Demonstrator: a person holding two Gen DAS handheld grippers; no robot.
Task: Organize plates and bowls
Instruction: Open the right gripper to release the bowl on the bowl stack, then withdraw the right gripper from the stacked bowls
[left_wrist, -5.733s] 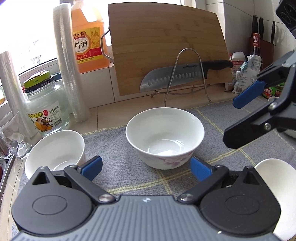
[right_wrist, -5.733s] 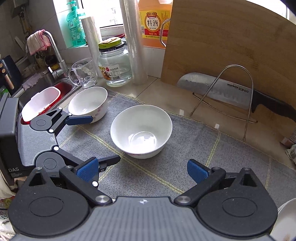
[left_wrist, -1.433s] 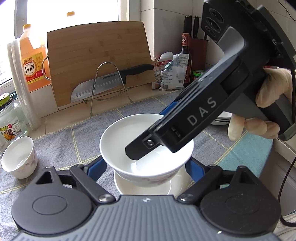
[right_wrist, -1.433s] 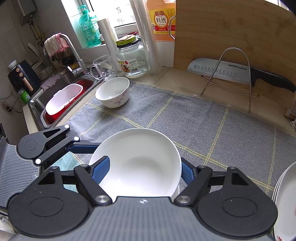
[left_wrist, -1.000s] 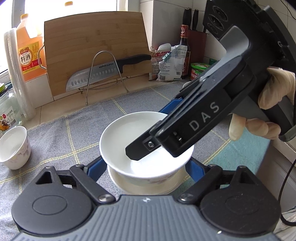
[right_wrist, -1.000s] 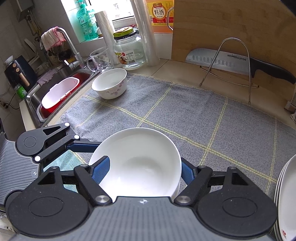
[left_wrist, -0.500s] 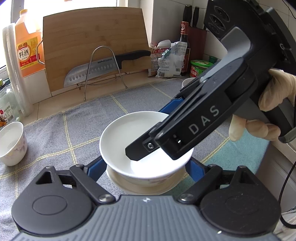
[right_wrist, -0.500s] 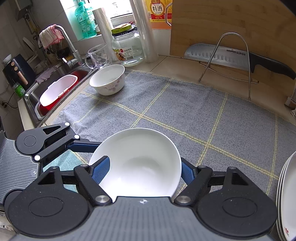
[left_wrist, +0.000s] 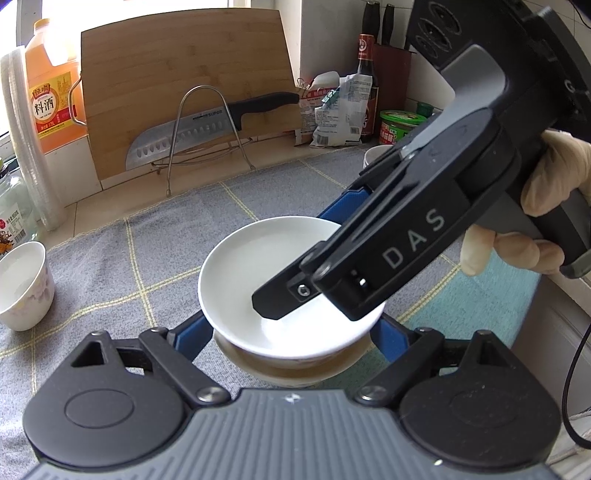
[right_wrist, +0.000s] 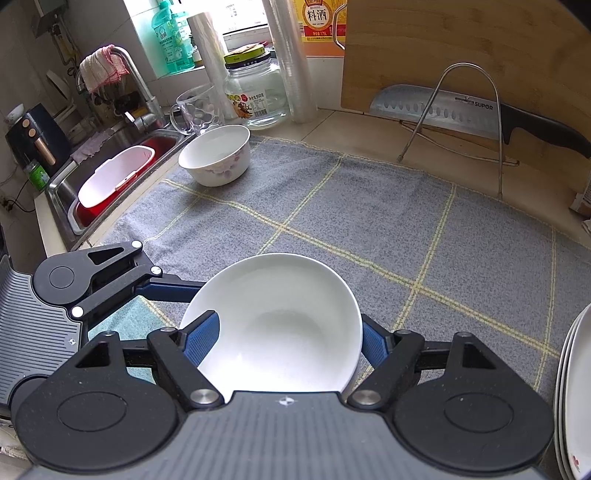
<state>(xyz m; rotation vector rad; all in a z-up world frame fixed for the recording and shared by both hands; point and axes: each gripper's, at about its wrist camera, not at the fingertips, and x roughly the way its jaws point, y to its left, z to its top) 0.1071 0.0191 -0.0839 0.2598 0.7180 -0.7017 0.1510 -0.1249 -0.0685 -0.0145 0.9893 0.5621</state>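
A white bowl (left_wrist: 255, 273) (right_wrist: 280, 317) sits nested on another white dish (left_wrist: 291, 369) at the near edge of the grey checked mat (right_wrist: 332, 214). My left gripper (left_wrist: 290, 332) and my right gripper (right_wrist: 282, 341) each have their blue pads on opposite sides of the bowl and grip it. The right gripper's finger (left_wrist: 288, 299) lies across the bowl's inside in the left wrist view. A second white bowl (right_wrist: 216, 153) (left_wrist: 22, 284) with a floral pattern stands at the mat's far left corner. A stack of white plates (right_wrist: 572, 387) lies at the right edge.
A wooden cutting board (left_wrist: 188, 96) and a cleaver on a wire stand (right_wrist: 450, 107) lean at the back. A glass jar (right_wrist: 256, 92), a glass mug (right_wrist: 195, 109) and a cooking wine jug (left_wrist: 50, 92) stand back left. The sink (right_wrist: 110, 177) holds a red and white tub.
Both grippers have carried the white bowl from the mat's middle to its near edge, above the other dish. In the last second the bowl has sunk slightly onto that dish.
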